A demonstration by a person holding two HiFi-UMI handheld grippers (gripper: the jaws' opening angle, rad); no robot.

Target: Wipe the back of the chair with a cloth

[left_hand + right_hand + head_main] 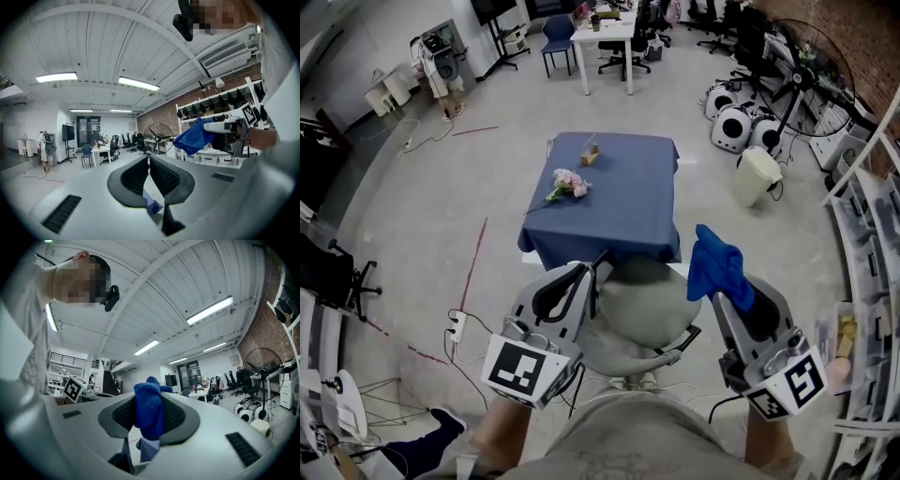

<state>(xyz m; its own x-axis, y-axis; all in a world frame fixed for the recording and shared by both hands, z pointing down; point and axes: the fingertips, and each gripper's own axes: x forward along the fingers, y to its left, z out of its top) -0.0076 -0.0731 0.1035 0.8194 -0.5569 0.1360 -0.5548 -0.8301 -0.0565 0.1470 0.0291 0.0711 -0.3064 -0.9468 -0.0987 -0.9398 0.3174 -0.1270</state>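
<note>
A grey office chair [639, 302] stands right below me, pushed against a table with a blue cover [623, 197]. My left gripper [598, 262] hovers over the chair's left side, its jaws shut [148, 161] with nothing between them. To the chair's right, my right gripper [719, 292] is shut on a blue cloth [717, 265], which bunches above its tips. In the right gripper view the cloth [149, 414] fills the gap between the black pads [176, 416]. The left gripper view shows the cloth [193, 137] held up at chest height.
Pink flowers [567, 183] and a small box [590, 156] lie on the blue table. A white bin [757, 175], round white robots [731, 127] and a big fan [806, 75] stand at the right, by shelves [872, 234]. A power strip [457, 326] lies on the floor at the left.
</note>
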